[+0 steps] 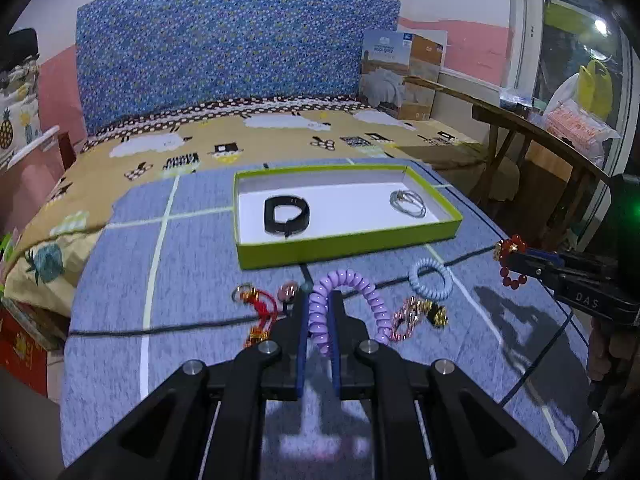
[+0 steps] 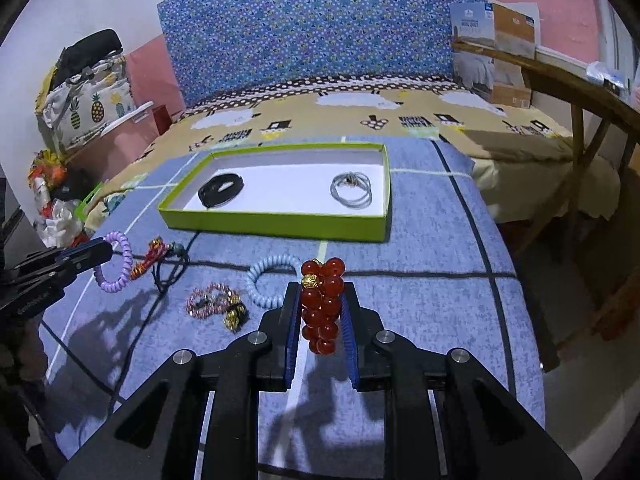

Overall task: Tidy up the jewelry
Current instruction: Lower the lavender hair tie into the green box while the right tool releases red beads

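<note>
Already in shallow green-rimmed tray (image 1: 348, 248): black band (image 1: 287, 215), grey cord loop (image 1: 408, 203). Left gripper (image 1: 319, 312) jaws clamp purple spiral coil bracelet (image 1: 352, 304); right gripper (image 2: 323, 312) jaws clamp red bead bracelet (image 2: 323, 308). Tray at twelve o'clock. Blue coil (image 2: 266, 282), pink chain (image 2: 208, 300), red tassel (image 1: 258, 300) left on bed.

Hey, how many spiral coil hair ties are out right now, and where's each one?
2. The purple coil tie is gripped in the left gripper, above the blue mat. The pale blue coil tie lies on the mat before the green tray.
</note>
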Demonstrator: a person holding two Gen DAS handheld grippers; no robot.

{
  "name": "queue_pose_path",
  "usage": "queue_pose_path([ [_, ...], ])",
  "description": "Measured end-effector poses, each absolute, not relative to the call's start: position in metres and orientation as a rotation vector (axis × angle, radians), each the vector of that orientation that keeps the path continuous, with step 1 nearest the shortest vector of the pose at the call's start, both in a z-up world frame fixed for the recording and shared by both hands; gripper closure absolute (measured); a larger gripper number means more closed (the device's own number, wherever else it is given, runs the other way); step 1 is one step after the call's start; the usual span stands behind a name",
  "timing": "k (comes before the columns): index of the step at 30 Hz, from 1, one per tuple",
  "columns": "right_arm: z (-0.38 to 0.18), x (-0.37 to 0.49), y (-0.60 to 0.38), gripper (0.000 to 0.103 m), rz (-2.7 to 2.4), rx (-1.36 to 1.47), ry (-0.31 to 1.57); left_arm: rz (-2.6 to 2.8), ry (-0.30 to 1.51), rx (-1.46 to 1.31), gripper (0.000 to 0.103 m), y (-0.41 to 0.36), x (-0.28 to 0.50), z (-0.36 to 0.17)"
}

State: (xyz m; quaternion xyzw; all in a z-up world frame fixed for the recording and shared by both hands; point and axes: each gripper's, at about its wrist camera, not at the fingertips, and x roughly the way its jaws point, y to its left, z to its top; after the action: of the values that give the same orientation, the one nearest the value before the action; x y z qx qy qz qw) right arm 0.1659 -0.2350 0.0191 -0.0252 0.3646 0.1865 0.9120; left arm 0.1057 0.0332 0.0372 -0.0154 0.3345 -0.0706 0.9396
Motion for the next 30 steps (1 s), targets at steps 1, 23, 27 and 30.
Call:
queue_pose_path([
  [1,0.022,0.168,-0.234,0.083,0.385,-0.05,0.744,-0.143,0.676,-0.027,0.093,0.032,0.109,0.04],
  [23,0.035,0.284,-0.206,0.083,0.406,-0.071,0.729,-0.094,0.646,0.047,0.093,0.039,0.225,0.056],
  [27,0.031,0.311,-0.204,0.083,0.402,-0.064,0.747,-0.077,0.659,0.035,0.093,0.045,0.252,0.05],
  [30,0.026,0.33,-0.202,0.083,0.393,-0.06,0.764,-0.071,0.68,0.016,0.093,0.05,0.269,0.044],
])
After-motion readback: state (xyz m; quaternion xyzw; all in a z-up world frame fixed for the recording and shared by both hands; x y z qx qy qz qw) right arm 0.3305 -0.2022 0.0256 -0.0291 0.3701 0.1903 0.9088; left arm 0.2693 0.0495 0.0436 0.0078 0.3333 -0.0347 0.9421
